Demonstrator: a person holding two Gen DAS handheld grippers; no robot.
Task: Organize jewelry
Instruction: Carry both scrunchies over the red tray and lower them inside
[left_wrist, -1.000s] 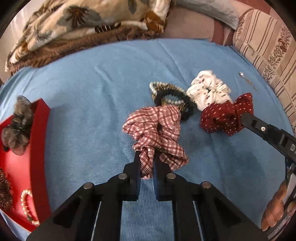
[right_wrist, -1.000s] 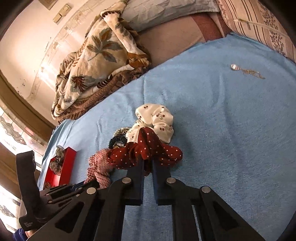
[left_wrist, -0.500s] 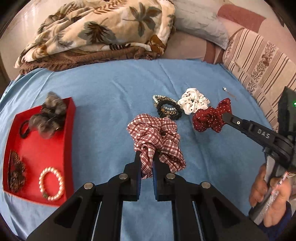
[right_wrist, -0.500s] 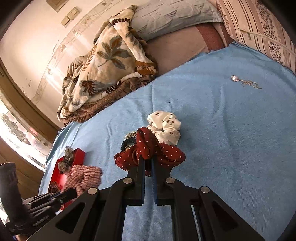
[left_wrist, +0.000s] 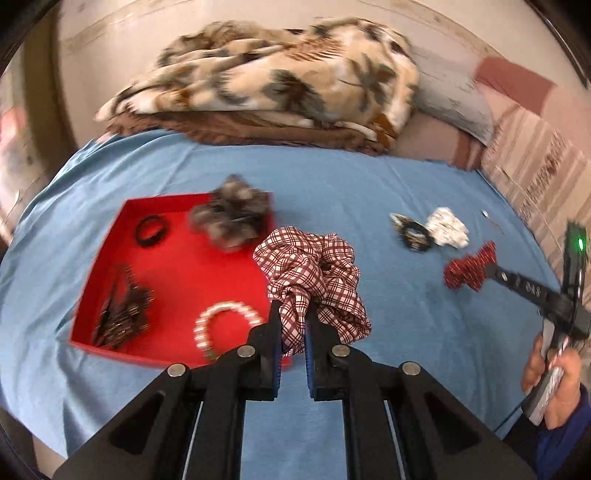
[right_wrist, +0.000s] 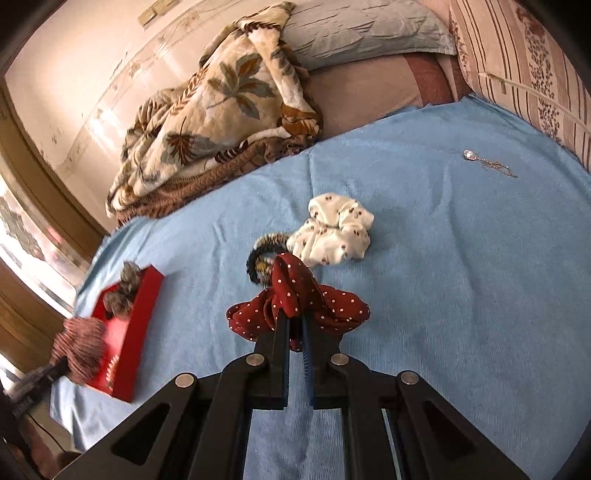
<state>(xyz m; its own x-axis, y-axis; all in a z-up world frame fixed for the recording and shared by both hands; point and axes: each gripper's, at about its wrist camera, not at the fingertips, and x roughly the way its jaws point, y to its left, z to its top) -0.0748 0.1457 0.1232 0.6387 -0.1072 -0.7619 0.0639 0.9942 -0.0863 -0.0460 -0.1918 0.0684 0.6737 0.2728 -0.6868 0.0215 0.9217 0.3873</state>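
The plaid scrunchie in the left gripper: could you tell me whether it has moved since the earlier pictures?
Yes. The plaid scrunchie has travelled left, away from the white scrunchie, to the red tray.

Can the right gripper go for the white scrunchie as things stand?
Probably not yet. The right gripper is shut on the red dotted scrunchie, so its jaws are full. The white scrunchie lies in the open on the blue sheet just ahead; only the load stops it.
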